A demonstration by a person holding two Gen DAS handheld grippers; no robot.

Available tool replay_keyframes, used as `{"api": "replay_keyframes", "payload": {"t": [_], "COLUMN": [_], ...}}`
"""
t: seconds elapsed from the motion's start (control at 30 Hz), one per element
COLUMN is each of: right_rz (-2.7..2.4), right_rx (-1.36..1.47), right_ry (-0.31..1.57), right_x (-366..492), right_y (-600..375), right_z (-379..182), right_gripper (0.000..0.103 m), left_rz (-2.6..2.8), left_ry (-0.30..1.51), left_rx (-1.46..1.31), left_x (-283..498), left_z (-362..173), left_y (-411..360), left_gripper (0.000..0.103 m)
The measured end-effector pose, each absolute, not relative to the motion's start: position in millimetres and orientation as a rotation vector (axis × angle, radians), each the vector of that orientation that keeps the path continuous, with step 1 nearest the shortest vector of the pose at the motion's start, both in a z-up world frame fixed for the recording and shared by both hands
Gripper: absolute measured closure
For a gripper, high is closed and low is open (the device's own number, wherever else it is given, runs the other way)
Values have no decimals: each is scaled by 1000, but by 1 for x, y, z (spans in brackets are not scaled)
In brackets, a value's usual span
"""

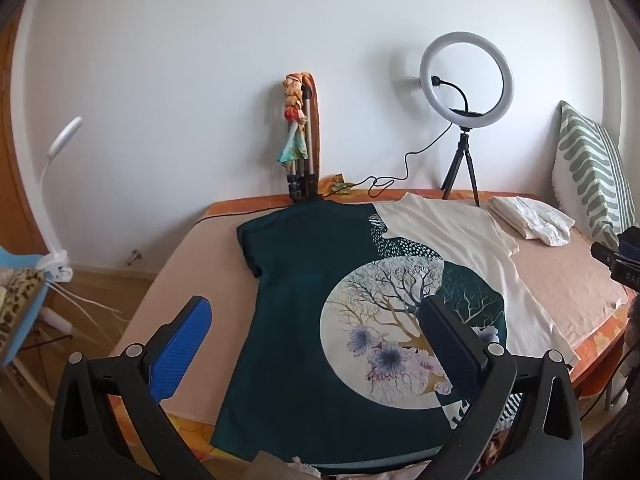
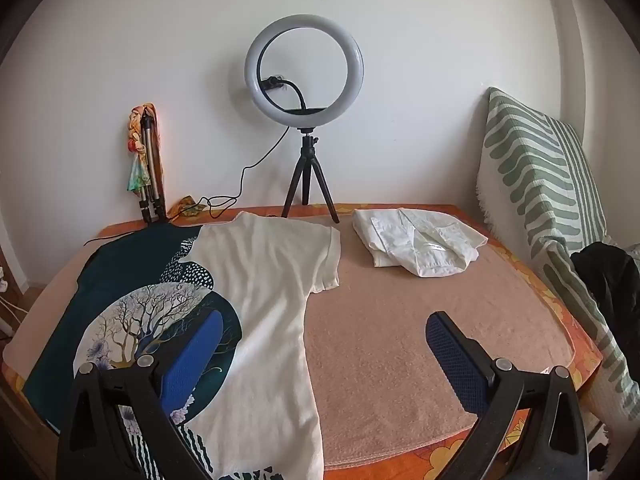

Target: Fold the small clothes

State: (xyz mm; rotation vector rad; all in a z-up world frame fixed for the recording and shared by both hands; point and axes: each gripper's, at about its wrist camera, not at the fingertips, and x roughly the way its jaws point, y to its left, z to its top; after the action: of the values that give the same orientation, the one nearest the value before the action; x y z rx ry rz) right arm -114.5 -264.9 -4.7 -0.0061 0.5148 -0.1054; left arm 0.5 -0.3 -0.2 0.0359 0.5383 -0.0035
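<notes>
Teal-and-cream tree-print T-shirt (image 1: 320, 300) flat on table, both grippers' fingers (image 1: 182, 344) (image 2: 192, 360) spread wide, empty.

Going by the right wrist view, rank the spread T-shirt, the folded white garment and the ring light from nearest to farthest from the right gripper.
1. Spread T-shirt, under the left finger.
2. Folded white garment, ahead, mid-bed.
3. Ring light, by the back wall.

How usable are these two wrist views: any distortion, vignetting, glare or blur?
Left wrist view: strong fisheye bending of the table edge, dark vignetted corners, and the printed shirt is sharp under soft daylight. Right wrist view: same curvature, the ring light appears unlit with no glare, and the cream shirt is slightly bright but keeps its texture.
</notes>
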Motion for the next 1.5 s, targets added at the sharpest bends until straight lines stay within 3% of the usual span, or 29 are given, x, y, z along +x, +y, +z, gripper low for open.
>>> {"api": "replay_keyframes", "payload": {"t": [1.5], "right_rz": [-110], "right_rx": [-22], "right_ry": [504], "right_x": [-116], "right_y": [-261], "right_z": [-2], "right_gripper": [0], "left_rz": [5], "left_ry": [525], "left_rx": [22], "left_x": [-1], "left_z": [3], "left_y": [5], "left_gripper": [0]}}
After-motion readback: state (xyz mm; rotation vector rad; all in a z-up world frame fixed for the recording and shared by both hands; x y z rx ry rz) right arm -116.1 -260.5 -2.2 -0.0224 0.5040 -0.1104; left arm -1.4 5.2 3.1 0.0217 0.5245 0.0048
